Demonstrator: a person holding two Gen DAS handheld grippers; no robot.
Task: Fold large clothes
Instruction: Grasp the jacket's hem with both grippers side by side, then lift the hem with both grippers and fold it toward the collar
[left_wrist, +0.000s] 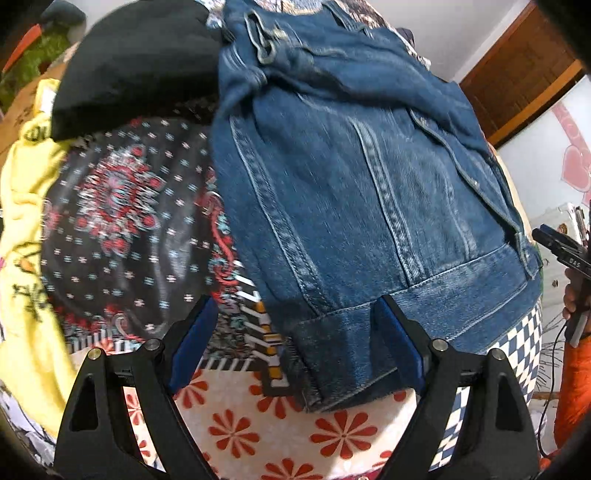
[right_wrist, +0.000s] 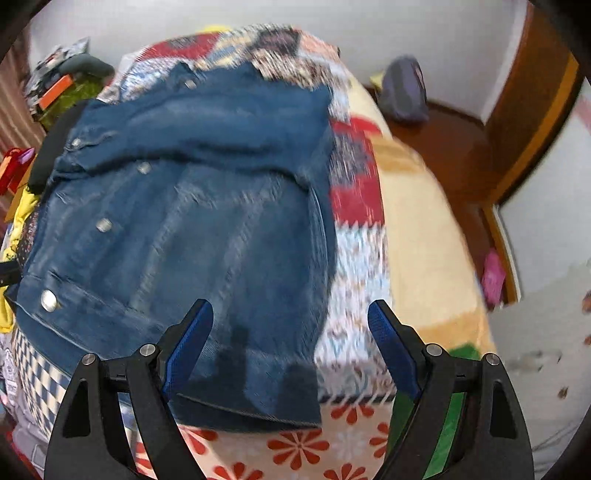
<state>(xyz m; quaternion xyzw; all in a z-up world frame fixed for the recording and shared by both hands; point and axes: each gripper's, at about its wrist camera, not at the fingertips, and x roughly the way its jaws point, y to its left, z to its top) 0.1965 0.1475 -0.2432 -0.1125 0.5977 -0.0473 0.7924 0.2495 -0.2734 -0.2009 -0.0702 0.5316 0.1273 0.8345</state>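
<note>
On the bed: jacket (left_wrist: 354, 192), long axis away from both claws.
Left claw (left_wrist: 295, 332): released, hem between fingers.
Right claw (right_wrist: 291, 332): released, above hem corner.

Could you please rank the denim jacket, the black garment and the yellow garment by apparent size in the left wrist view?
1. denim jacket, clearly largest.
2. and 3. black garment and yellow garment: alike; both are partly hidden or cropped, so unranked.
</note>
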